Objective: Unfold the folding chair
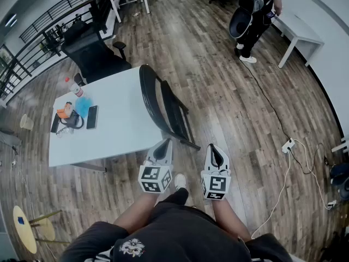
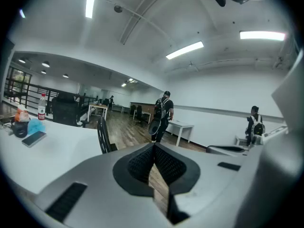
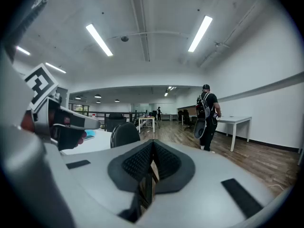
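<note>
A black folding chair [image 1: 163,105] stands folded flat, leaning against the right edge of the white table [image 1: 120,124]. Its curved back shows in the left gripper view as the chair [image 2: 102,136] and in the right gripper view as the chair [image 3: 124,134]. My left gripper [image 1: 165,143] is held just short of the chair's lower frame, jaws shut and empty. My right gripper [image 1: 214,148] hangs beside it to the right over the wooden floor, also shut with nothing in it. Neither touches the chair.
On the table lie a phone [image 1: 91,117], a blue cloth, a bottle and small items. A black office chair [image 1: 90,53] stands behind it. A person [image 1: 253,15] with a backpack stands by a white desk [image 1: 297,31]. A power strip and cables [image 1: 287,145] lie on the floor at right.
</note>
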Motion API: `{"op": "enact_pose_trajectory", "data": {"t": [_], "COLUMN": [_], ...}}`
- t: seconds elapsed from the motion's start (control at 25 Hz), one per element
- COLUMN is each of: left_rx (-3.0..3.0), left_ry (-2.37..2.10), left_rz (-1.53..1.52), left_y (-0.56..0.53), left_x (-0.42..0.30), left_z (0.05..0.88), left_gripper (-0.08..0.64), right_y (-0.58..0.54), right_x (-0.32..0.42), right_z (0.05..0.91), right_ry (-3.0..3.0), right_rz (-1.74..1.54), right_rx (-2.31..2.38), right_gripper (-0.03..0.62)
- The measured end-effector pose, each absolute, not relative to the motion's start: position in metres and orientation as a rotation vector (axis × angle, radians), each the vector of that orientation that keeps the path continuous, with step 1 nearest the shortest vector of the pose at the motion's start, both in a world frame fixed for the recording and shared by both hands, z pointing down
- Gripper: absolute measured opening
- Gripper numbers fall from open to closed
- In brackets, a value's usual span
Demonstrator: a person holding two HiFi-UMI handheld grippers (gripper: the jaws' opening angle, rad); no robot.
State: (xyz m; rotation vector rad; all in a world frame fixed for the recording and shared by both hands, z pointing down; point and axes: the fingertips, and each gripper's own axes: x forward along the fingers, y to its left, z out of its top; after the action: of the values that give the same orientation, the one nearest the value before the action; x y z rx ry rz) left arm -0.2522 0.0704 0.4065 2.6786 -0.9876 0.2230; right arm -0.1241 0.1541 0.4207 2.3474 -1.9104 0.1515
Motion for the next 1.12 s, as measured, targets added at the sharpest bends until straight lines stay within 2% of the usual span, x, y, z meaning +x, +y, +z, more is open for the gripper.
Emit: {"op": "enact_pose_trajectory", "data": {"t": [0.4, 1.0, 1.04, 1.12], "left_rx": [2.577, 2.457, 2.44, 2.408], "left_ry": [-1.168, -1.404, -1.404, -1.392], "left_rz": [0.24, 0.247, 0.274, 0.337], "left_y": [-0.07, -0.183, -0.189, -0.201], "left_x": [-0.271, -0.286, -0.281, -0.272], "left_z": [0.404, 0.41, 0.411, 0.418], "left_gripper": [0.006, 0.008, 0.019, 0.096], "right_y": [0.021, -0.126, -0.136, -0.153], "right_x": [-0.144, -0.154, -0.153, -0.151], "right_z": [0.431, 0.486, 0.489, 0.498], "right_ry": [-1.953, -2.095, -2.115, -2.151], "right_rz": [0.142, 0.184, 0.193, 0.226], "right_rx": [2.192, 1.884, 1.857, 1.799], "right_gripper": [0.014, 0.014, 0.014, 0.015]}}
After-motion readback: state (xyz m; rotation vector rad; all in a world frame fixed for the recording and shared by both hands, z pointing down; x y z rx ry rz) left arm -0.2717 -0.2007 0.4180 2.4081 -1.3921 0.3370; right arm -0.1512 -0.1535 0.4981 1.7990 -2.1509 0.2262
